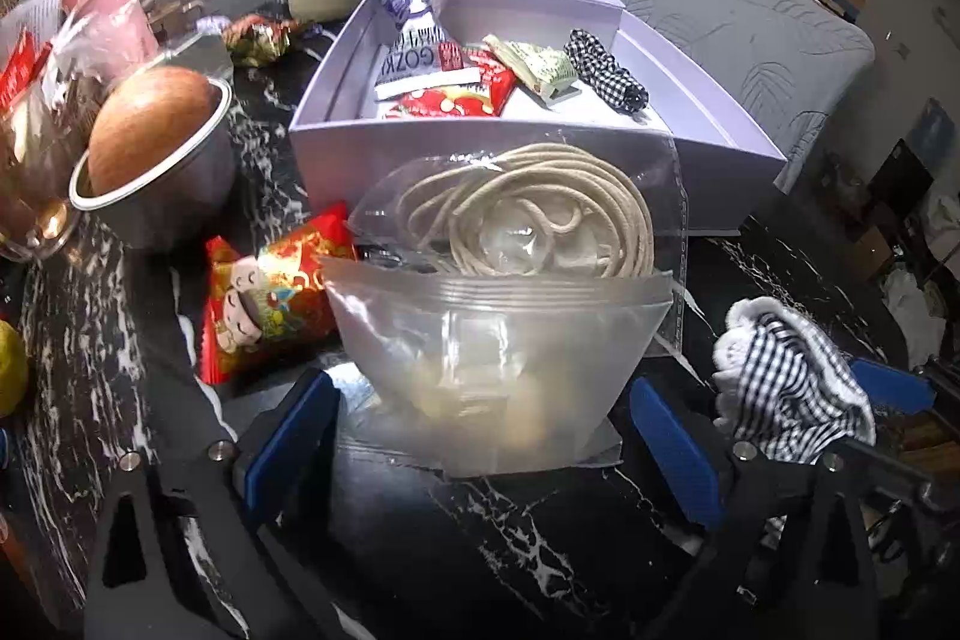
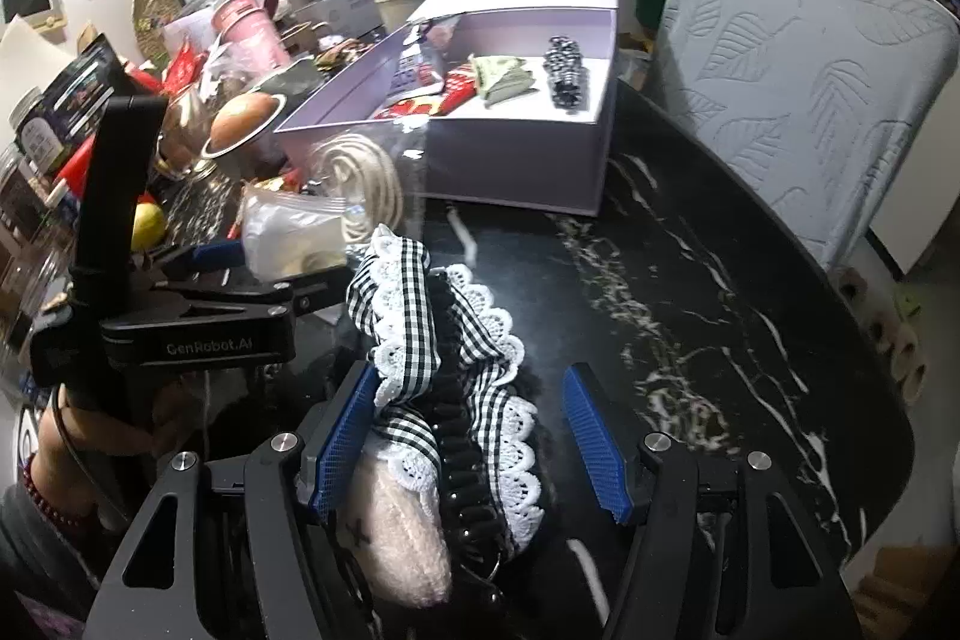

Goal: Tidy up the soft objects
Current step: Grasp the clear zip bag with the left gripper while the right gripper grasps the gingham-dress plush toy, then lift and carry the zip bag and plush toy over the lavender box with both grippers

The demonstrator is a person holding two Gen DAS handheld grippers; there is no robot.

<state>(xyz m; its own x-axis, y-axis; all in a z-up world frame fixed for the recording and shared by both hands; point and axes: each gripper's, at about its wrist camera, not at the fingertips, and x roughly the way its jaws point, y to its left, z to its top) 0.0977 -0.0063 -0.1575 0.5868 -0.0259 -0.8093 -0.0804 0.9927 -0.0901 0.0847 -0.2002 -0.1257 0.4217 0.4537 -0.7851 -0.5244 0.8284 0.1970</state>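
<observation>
My left gripper (image 1: 480, 436) is open, its blue pads on either side of a clear zip bag (image 1: 498, 358) that holds coiled cream rope (image 1: 528, 214) and lies on the black marble table. My right gripper (image 2: 474, 448) is open around a black-and-white gingham lace hair piece (image 2: 444, 358) with a pink plush part (image 2: 402, 532) under it. The hair piece also shows in the left wrist view (image 1: 792, 382). The open lilac box (image 1: 336, 130) behind the bag holds snack packets and a gingham scrunchie (image 1: 606, 70). The left gripper appears in the right wrist view (image 2: 270, 274).
A metal bowl with a brown bun (image 1: 156, 130) and a red snack packet (image 1: 270, 292) lie left of the bag. Jars, pink cups (image 1: 108, 10) and clutter fill the left side. A grey chair (image 2: 798, 58) stands at the right beyond the table edge.
</observation>
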